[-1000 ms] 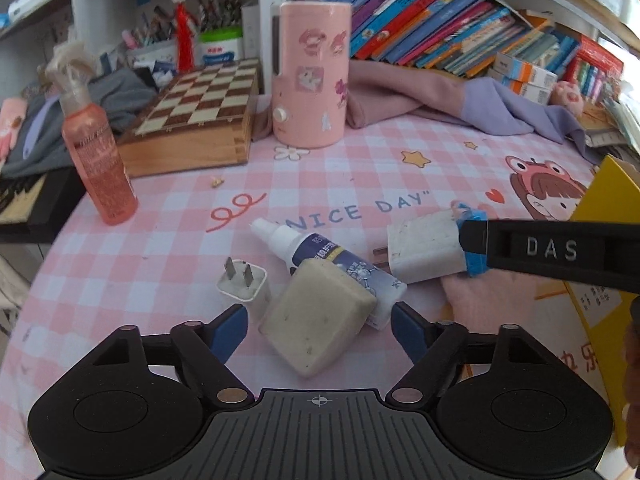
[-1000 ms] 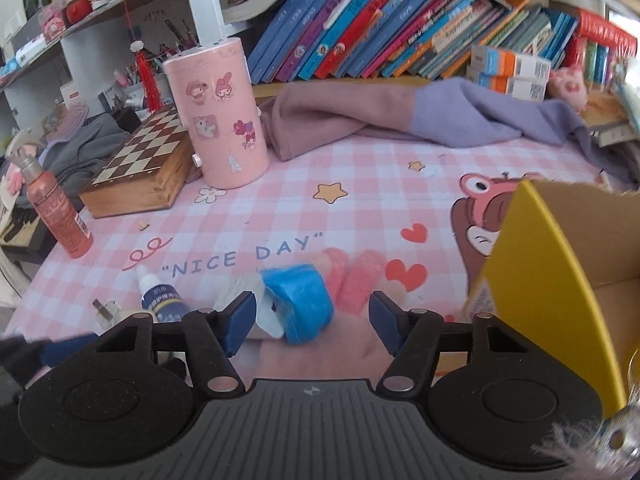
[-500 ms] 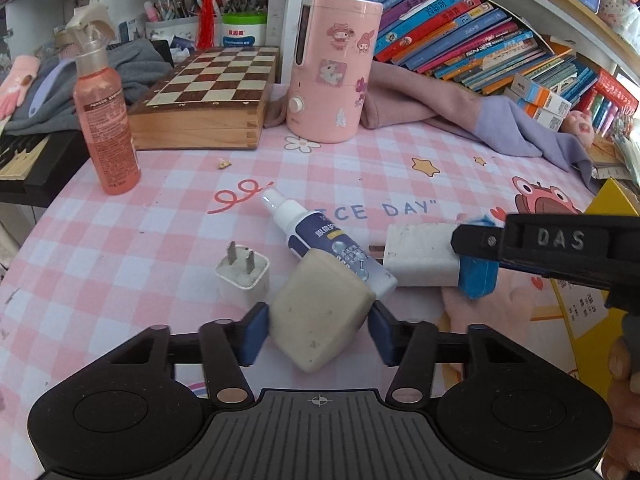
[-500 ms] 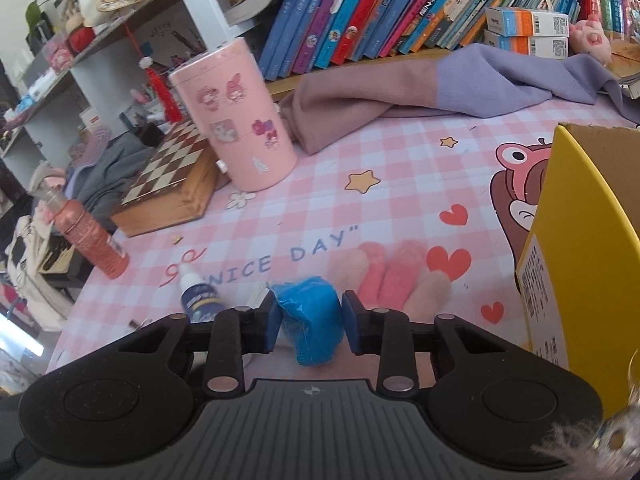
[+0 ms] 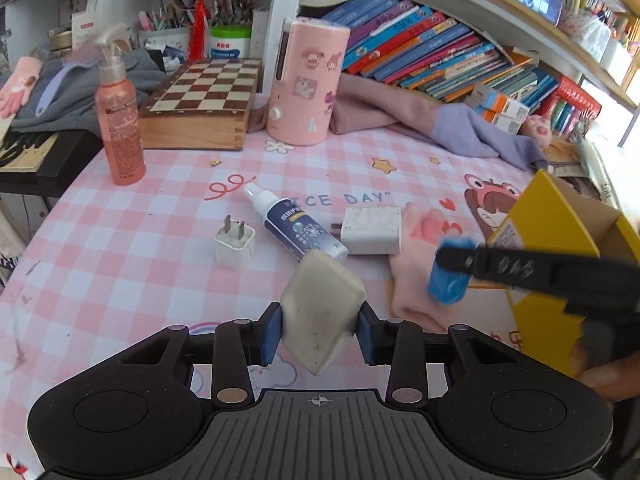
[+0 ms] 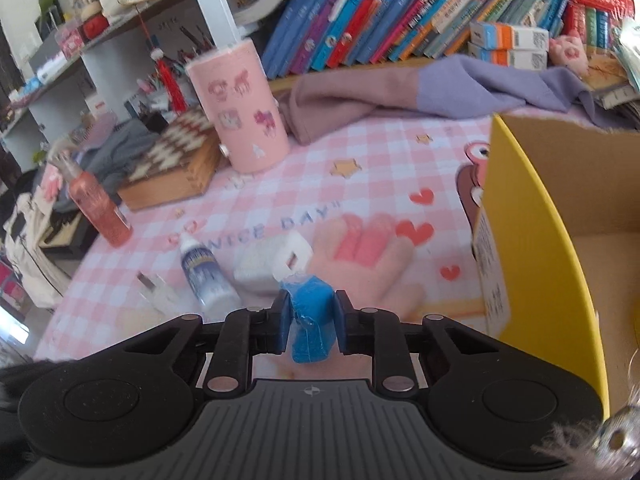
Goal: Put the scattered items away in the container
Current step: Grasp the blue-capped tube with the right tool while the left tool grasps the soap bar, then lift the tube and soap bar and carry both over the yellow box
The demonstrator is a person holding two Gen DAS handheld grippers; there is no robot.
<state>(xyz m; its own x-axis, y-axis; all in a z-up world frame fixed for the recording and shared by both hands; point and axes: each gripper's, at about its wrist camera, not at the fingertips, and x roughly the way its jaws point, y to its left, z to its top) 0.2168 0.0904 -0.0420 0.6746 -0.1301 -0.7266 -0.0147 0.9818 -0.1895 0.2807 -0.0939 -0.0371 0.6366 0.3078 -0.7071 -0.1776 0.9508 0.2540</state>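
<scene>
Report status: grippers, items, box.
Left gripper closing on beige block. Right gripper shut on blue item. Yellow box open, path clear.

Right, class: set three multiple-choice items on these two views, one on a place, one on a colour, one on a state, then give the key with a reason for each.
1. Where does the small white plug stand?
A. in the yellow box
B. on the checked cloth, left of the lying spray bottle
C. on the chessboard

2. What colour is the item in the right gripper?
A. blue
B. green
C. red

3. How is the beige block in the left gripper?
A. flat on the cloth, untouched
B. between the jaws, which are closing on it
C. inside the yellow box

Key: B, prongs up beside the spray bottle; A, the blue item sits between the pads; B, the pads flank the block, clear of the yellow box.
</scene>
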